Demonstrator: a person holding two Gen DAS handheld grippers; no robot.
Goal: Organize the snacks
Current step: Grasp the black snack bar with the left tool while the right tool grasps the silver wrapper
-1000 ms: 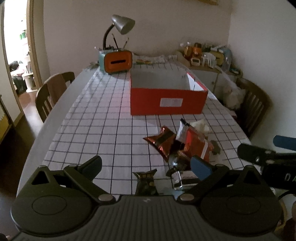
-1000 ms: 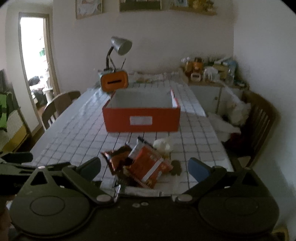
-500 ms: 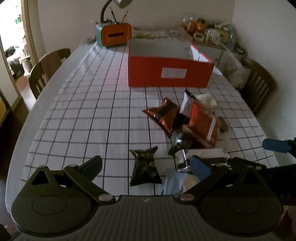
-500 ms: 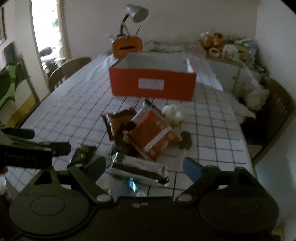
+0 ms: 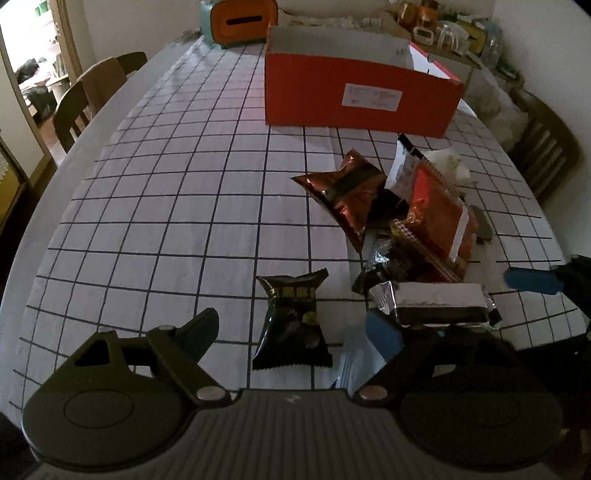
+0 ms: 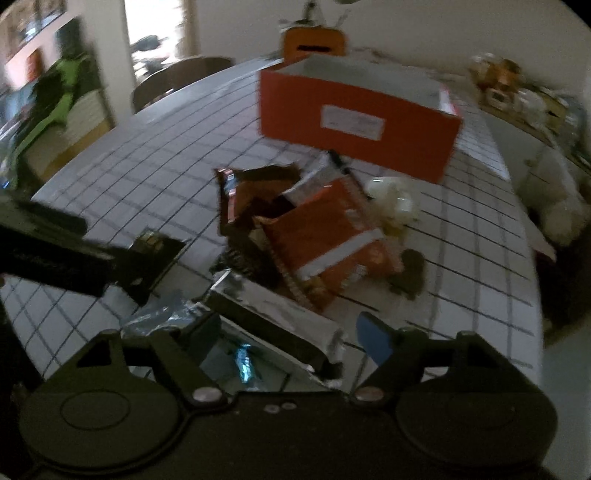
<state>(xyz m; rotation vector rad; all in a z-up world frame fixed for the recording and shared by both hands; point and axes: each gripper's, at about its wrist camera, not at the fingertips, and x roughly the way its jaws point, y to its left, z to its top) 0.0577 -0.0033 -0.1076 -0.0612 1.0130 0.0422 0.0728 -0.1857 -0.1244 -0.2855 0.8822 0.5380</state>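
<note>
A pile of snack packets lies on the checked table: a copper bag point(image 5: 345, 194), an orange-red bag point(image 5: 439, 218) and a silver bar packet point(image 5: 439, 304). A small black packet point(image 5: 293, 321) lies apart, between the fingers of my open left gripper point(image 5: 291, 332). An open orange box point(image 5: 362, 94) stands farther back. In the right wrist view my right gripper point(image 6: 284, 332) is open over the silver bar packet point(image 6: 273, 325); the orange-red bag point(image 6: 328, 236) and the box point(image 6: 358, 118) lie beyond it.
A desk lamp base and orange radio-like holder point(image 5: 240, 18) stand at the table's far end. Wooden chairs stand on the left point(image 5: 85, 99) and right point(image 5: 546, 147). A cluttered cabinet point(image 5: 454, 29) is at the back right. White crumpled wrapping point(image 5: 448, 164) lies by the pile.
Both grippers have moved forward and tipped down towards the snack pile. The black packet now lies between my left fingers and the silver packet between my right fingers. Both stayed open.
</note>
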